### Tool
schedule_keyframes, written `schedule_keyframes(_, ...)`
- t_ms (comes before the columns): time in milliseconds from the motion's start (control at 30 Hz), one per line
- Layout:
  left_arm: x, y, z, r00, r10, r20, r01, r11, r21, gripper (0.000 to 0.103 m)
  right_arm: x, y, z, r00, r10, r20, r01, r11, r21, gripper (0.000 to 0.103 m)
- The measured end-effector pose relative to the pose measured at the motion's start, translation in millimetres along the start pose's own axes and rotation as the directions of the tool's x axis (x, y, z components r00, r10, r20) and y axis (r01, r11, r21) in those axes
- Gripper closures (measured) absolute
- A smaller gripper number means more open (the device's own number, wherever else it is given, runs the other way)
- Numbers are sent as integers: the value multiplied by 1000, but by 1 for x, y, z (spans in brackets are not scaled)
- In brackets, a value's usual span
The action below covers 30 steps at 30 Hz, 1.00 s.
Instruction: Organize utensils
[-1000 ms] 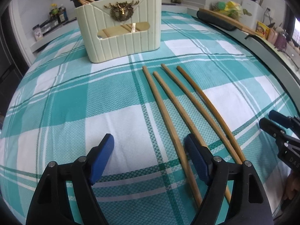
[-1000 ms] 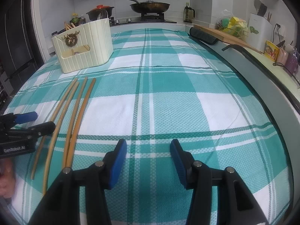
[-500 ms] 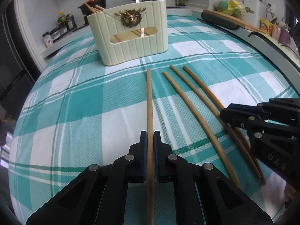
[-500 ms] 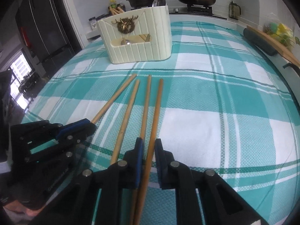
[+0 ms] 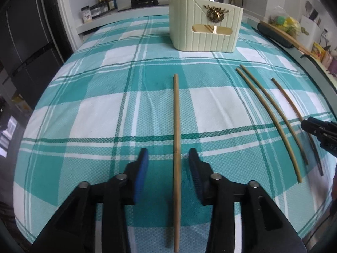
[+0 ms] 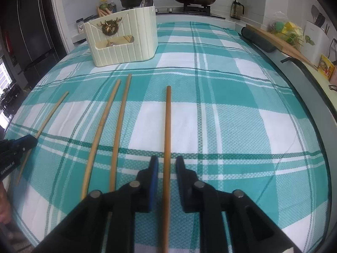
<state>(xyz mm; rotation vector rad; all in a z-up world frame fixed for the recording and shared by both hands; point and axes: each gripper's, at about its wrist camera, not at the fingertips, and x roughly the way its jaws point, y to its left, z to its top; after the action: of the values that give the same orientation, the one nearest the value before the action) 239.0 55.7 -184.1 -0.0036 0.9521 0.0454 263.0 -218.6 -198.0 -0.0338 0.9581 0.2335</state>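
Both tongs are releasing. The left gripper (image 5: 168, 160) is opening w/ a chopstick (image 5: 176, 147) lying between its jaws at frame centre, untouched; the right gripper (image 6: 166, 166) is doing likewise around another chopstick (image 6: 167, 135). Two more chopsticks (image 6: 109, 130) are lying centre-left, and the holder (image 6: 124, 40) is sitting upper left. The sticks are looking light, stiff, thin, prob. slick – likely gripping best near the ends closest to the pads.

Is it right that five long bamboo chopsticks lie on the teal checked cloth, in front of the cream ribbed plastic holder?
Not quite: there are four long bamboo chopsticks, not five. The right wrist view shows all four on the teal checked cloth, in front of the cream ribbed plastic holder.
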Motion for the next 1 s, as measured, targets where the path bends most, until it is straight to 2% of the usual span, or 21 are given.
schedule_keyframes(200, -8, 11, 12, 997, -74, -12, 74, 997, -3, 44, -6, -2, -3, 999, 31, 5, -31, 999, -9, 68)
schedule_keyframes(433, 8, 19, 33, 986, -130, -100, 132, 991, 13, 41, -4, -11, 1, 997, 70, -36, -70, 998, -7, 68)
schedule_keyframes(700, 46, 14, 63, 978, -105, -180, 117, 991, 60, 41, 14, -12, 19, 993, 56, -106, -65, 994, -83, 68)
schedule_keyframes(767, 56, 9, 69, 976, -77, -205, 97, 991, 91, 57, 20, -10, 28, 991, 54, -119, -66, 993, -98, 68)
schedule_keyframes(900, 66, -5, 85, 975, -46, -217, 82, 984, 160, 58, 38, -5, 52, 990, 44, -137, -62, 990, -128, 68)
schedule_keyframes(1000, 75, -8, 96, 971, -44, -236, 85, 982, 166, 59, 54, 0, 72, 989, 39, -145, -60, 988, -143, 68)
